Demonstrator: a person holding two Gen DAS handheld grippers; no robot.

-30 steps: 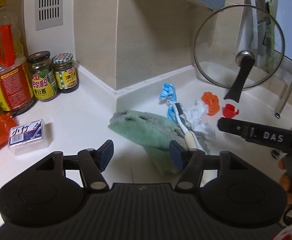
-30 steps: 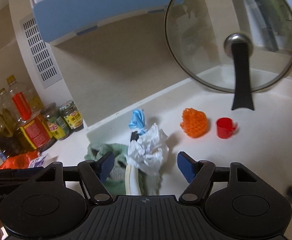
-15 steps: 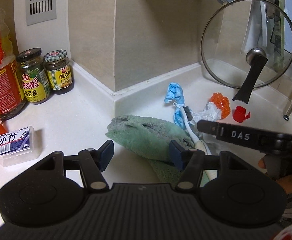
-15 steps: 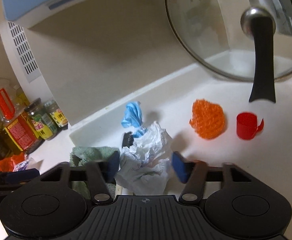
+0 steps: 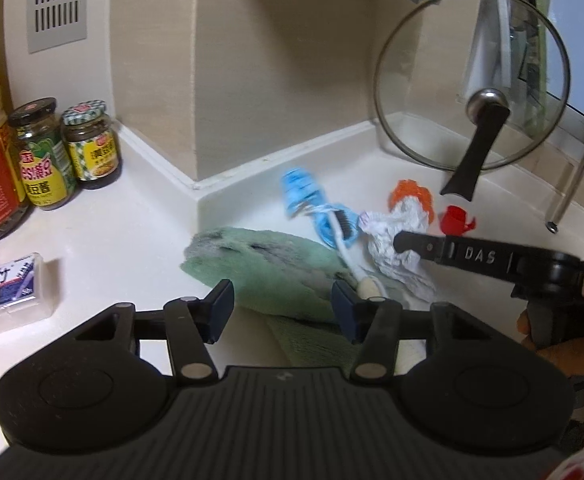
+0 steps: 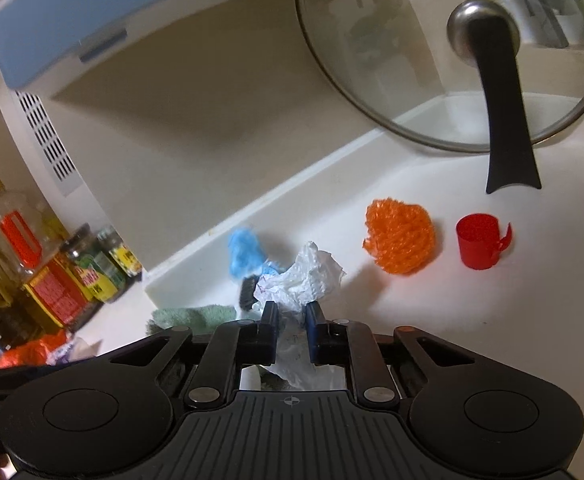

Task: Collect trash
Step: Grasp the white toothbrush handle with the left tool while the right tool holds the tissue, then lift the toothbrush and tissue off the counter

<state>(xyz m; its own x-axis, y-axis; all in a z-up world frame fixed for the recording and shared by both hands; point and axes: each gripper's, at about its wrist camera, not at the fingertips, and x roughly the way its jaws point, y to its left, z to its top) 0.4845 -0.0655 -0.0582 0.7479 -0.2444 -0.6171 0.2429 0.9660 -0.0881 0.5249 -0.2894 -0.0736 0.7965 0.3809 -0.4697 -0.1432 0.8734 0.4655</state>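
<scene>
In the right wrist view my right gripper (image 6: 290, 314) is closing, its pads pressing on a crumpled white paper (image 6: 303, 276) on the white counter. From the left wrist view that paper (image 5: 395, 240) lies right of a white toothbrush (image 5: 341, 236), with the right gripper's finger against it. My left gripper (image 5: 282, 306) is closing too; a green cloth (image 5: 264, 260) lies between and just past its pads, which do not touch it. A blue crumpled scrap (image 6: 244, 254), an orange mesh ball (image 6: 399, 236) and a red plastic cap (image 6: 477, 246) lie behind the paper.
A glass pot lid (image 6: 411, 60) with a black handle leans on the back wall at the right. Sauce jars (image 5: 92, 144) and oil bottles (image 6: 12, 240) stand at the left. A small clear plastic box (image 5: 10, 292) sits near the counter's front left. A metal rod (image 5: 579, 168) stands far right.
The right gripper moved forward and down over the white paper and its jaws closed onto it. The left gripper crept toward the green cloth and its jaws narrowed slightly.
</scene>
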